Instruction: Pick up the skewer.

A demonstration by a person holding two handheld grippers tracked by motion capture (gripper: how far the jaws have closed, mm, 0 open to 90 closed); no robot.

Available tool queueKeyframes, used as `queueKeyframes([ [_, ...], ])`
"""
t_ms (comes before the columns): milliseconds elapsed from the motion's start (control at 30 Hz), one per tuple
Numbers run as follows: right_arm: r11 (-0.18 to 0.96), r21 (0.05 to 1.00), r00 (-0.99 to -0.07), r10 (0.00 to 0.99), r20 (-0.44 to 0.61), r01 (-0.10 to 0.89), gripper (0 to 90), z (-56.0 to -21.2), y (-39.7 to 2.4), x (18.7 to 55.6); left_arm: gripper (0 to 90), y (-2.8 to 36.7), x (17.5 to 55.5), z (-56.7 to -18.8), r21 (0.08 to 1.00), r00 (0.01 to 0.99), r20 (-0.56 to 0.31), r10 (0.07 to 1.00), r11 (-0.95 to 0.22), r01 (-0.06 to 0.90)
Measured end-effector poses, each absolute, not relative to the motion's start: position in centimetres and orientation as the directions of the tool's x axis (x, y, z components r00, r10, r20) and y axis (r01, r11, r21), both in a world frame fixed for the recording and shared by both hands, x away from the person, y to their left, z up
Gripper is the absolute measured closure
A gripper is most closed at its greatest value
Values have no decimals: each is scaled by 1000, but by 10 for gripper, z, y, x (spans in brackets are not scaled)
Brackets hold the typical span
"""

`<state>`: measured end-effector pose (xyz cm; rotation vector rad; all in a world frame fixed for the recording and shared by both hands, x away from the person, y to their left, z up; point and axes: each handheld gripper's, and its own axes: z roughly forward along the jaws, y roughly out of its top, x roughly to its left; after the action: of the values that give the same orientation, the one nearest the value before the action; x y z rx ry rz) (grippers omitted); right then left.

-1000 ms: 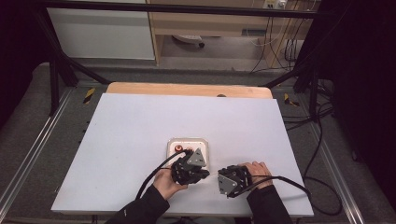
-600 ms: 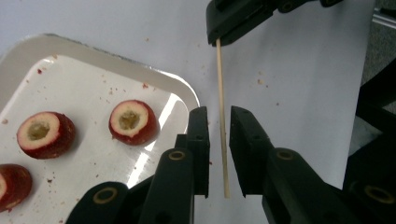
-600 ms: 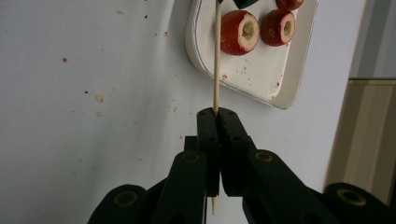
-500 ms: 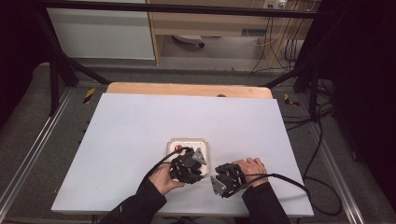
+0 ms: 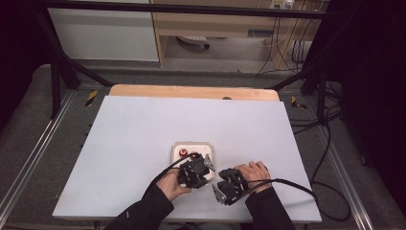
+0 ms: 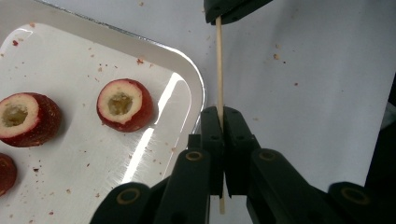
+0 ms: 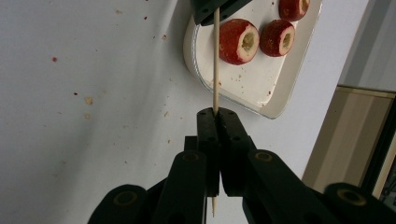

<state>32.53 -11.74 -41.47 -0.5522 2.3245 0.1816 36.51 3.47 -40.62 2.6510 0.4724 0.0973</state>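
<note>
Both clamped on one wooden skewer point(image 6: 218, 70): left tool point(image 6: 222, 112) and right tool point(image 7: 216, 113) at opposite ends (jaws pressed together), just beside white tray point(image 6: 189, 79) of cored strawberries point(image 6: 123, 105), above surface point(image 5: 143, 124).

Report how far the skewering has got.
Done: nothing is threaded; the wooden skewer is bare. In hand: left gripper and right gripper each clamp one end of it. Left: the cored red fruit pieces lie loose on the white tray, unskewered.
</note>
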Motion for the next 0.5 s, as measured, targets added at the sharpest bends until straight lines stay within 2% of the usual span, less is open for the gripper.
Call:
queueKeyframes([
  [133, 902, -18, -646, -323, -692, -432, 885, -415, -117, 325, 883, 35, 364, -406, 441, 938, 9, 346, -843, 307],
  [233, 914, 46, -666, -259, -699, -404, 847, -413, -118, 326, 884, 38, 363, -405, 451, 937, 18, 349, -839, 304],
  [400, 915, 249, -722, -63, -689, -318, 677, -404, -127, 329, 884, 49, 360, -405, 475, 930, 27, 366, -823, 310],
  [500, 898, 389, -778, 92, -622, -205, 545, -399, -137, 333, 883, 58, 359, -405, 486, 926, 35, 377, -816, 313],
])
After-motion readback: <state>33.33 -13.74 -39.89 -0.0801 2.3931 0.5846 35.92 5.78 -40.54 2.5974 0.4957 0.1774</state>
